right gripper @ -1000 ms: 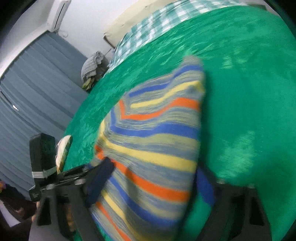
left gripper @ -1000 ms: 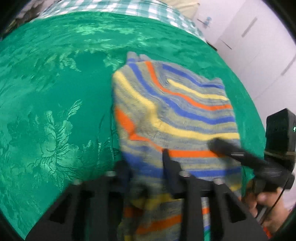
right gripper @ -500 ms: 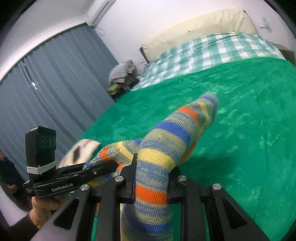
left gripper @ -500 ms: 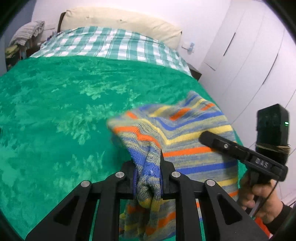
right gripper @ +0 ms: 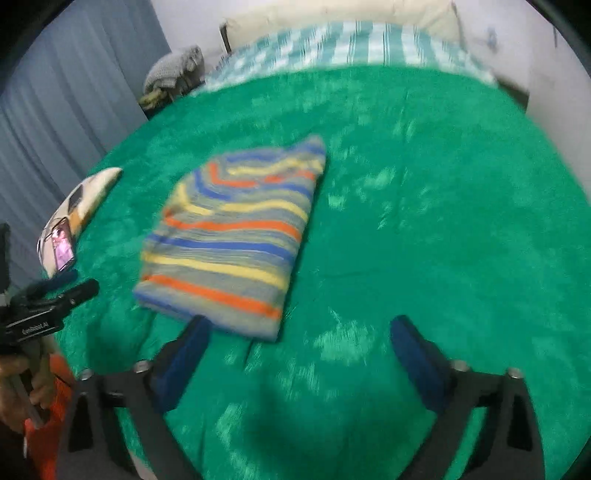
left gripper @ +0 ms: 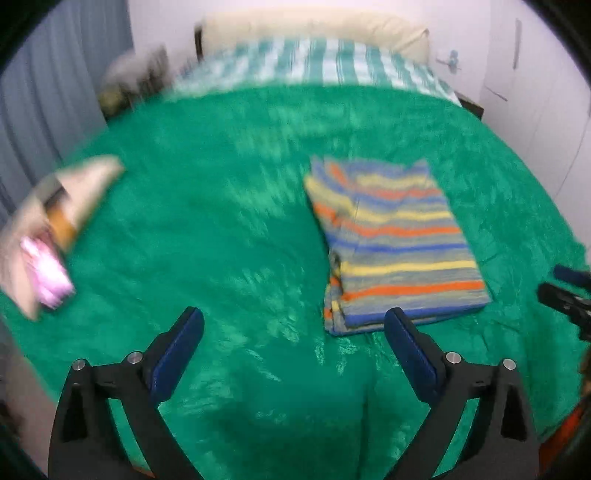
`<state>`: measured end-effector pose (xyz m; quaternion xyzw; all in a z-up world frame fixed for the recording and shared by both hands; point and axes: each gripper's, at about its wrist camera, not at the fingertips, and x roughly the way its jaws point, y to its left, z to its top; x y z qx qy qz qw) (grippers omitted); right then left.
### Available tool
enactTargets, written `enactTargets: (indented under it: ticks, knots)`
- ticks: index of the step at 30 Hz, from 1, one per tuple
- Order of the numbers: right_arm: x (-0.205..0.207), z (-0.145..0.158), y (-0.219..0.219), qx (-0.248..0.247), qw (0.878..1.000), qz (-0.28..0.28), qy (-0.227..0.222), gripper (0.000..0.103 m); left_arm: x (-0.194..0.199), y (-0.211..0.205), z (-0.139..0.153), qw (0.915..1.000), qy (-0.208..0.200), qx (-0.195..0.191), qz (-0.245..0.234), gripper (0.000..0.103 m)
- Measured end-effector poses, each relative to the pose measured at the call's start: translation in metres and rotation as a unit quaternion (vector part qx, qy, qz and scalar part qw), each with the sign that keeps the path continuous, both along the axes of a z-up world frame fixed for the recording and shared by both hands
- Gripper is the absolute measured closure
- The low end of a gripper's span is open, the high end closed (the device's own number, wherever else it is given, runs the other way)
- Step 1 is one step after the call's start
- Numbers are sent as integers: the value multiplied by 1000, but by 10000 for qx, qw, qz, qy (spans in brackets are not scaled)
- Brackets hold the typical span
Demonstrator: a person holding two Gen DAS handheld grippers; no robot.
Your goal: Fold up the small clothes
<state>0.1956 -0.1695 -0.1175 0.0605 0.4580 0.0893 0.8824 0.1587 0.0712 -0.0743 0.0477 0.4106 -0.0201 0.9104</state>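
A striped knit garment [left gripper: 391,240] in blue, yellow, orange and grey lies folded into a rectangle on the green bedspread [left gripper: 221,229]. My left gripper [left gripper: 293,321] hangs above the spread, nearer than the garment, its jaws opening wide with nothing between them. In the right wrist view the same garment [right gripper: 236,236] lies left of centre. My right gripper [right gripper: 301,328] is also drawn back from it, jaws opening wide and empty. Each gripper shows at the edge of the other's view, held in a hand.
A pale cushion [right gripper: 88,195] with a phone [right gripper: 62,243] on it lies at the left edge of the bed. A checked sheet [left gripper: 314,62] and cream pillow [left gripper: 314,29] are at the head. Grey curtains [right gripper: 74,92] hang left, white cupboards [left gripper: 546,92] stand right.
Both grippers let go of the striped garment, opened wide and pulled back and up. The garment now lies flat and folded on the bedspread.
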Motion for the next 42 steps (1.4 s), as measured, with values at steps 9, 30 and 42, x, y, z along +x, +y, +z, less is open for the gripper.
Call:
enactTargets:
  ticks: [9,30,42]
  knots:
    - [-104,80,29,-402,9969,339,-578,4,-68,-30,71,9970,-487,532,286,1]
    - [-234,135,58,-657,9946,472,-649,3,-186,-26,106,9990,-47,393,229,1]
    - [-279,178,58,-551,9923,458,-1012,3,-226,-22,137,9982,-386,400,220,1]
